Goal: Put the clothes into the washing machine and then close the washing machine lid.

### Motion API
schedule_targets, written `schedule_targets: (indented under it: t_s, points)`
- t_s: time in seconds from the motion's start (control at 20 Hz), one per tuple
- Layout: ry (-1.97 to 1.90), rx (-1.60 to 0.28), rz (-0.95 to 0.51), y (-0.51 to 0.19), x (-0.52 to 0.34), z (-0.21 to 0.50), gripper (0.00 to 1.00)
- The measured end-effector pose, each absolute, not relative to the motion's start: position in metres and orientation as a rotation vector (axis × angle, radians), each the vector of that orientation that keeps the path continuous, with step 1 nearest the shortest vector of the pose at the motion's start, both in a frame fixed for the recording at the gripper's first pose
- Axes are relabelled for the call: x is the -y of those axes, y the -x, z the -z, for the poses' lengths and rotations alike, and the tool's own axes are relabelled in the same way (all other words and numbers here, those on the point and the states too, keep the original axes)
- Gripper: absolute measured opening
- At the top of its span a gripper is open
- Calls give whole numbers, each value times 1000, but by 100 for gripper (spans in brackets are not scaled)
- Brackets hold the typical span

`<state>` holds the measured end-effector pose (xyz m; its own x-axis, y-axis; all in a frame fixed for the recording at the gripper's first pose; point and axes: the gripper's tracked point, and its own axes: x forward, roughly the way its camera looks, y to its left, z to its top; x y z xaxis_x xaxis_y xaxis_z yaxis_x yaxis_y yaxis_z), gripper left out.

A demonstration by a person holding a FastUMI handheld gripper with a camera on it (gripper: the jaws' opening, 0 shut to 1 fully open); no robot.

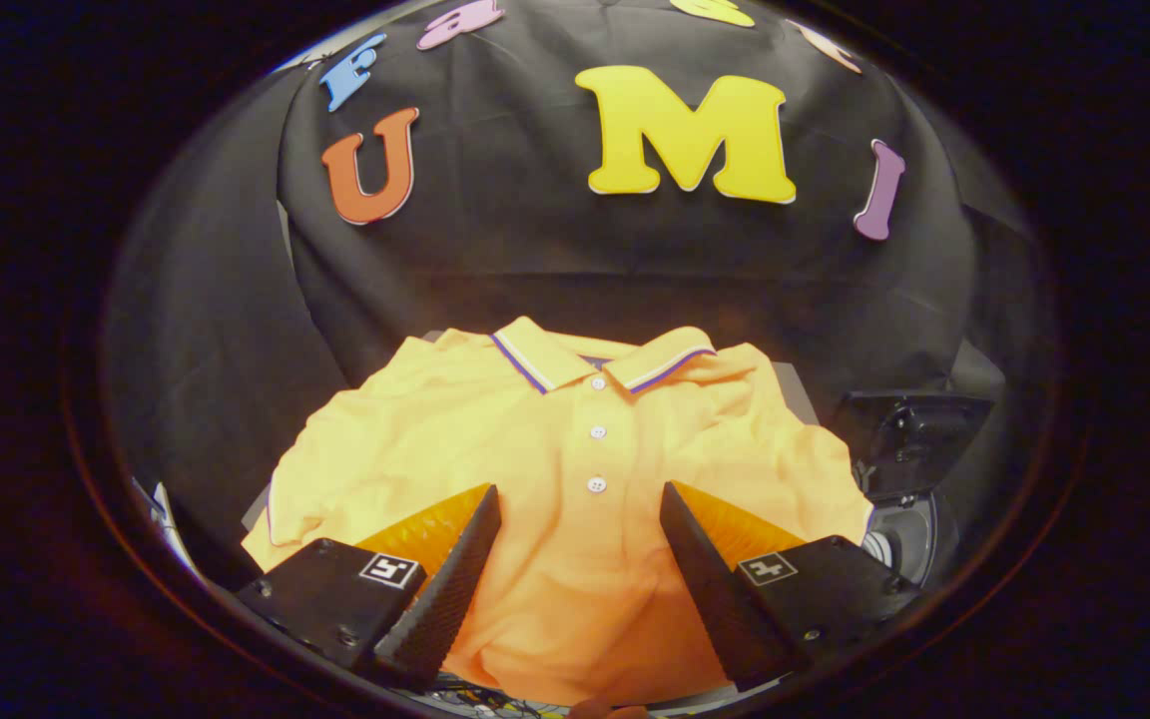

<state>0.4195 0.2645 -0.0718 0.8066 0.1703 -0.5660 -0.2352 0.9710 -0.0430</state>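
Note:
An orange polo shirt (545,439) lies spread flat, collar away from me, its button placket running down between my fingers. My gripper (580,499) hangs open just above the shirt's chest, one finger on each side of the lowest button, with cloth showing in the gap and neither finger pressing on it. To the right of the shirt stands a dark washing machine (909,439) with a round opening (899,544) low beside my right finger.
The shirt rests on a grey surface (795,389) whose corner shows past the right shoulder. Black cloth hangs close behind and to both sides. A few cables (475,699) lie below the shirt's hem.

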Motion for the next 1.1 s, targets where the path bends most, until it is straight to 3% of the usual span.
schedule_targets:
  t_s: [0.65,0.75,0.85,0.9,1.1]
  points:
    - [198,-637,-287,-421,-272,79,97]
    - [207,-627,-304,-422,-272,74,77]
    - [203,-612,-297,-420,-272,77,23]
    - [220,-608,-297,-421,-274,77,13]
    - [179,-622,-314,-422,-274,68,4]
